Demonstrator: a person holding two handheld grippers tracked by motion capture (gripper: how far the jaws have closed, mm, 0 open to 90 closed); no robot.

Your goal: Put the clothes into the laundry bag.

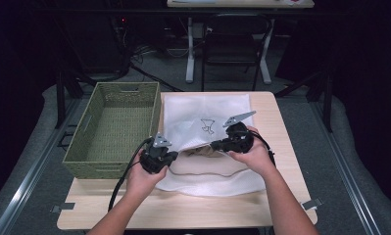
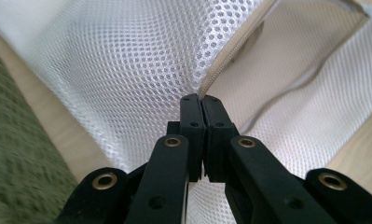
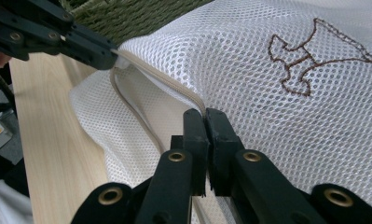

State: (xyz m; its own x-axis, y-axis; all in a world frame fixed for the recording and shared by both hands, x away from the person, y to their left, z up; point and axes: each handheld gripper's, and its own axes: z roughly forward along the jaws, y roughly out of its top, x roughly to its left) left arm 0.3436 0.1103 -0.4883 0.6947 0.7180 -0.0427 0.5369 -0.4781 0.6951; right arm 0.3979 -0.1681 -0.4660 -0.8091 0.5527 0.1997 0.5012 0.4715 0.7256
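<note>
A white mesh laundry bag [image 1: 207, 115] with a brown stitched outline lies on the wooden table [image 1: 183, 210]. Its beige zipper edge [image 2: 230, 56] is lifted, so the bag's mouth gapes. My left gripper [image 1: 164, 151] is shut on the upper zipper edge at the bag's left end, and that mesh [image 2: 127, 70] spreads away from its tips [image 2: 201, 99]. My right gripper [image 1: 216, 144] is shut on the same upper edge farther right. In the right gripper view its tips [image 3: 205, 113] pinch the zipper hem [image 3: 165, 79] below the brown stitching [image 3: 309, 51], and the left gripper [image 3: 113, 53] clamps the far corner.
A green woven basket [image 1: 92, 164] stands on the table's left side, close beside the left gripper. A black cable [image 1: 122, 178] trails from that gripper toward the front edge. Beyond the table stand a dark chair [image 1: 234, 44] and a desk's legs.
</note>
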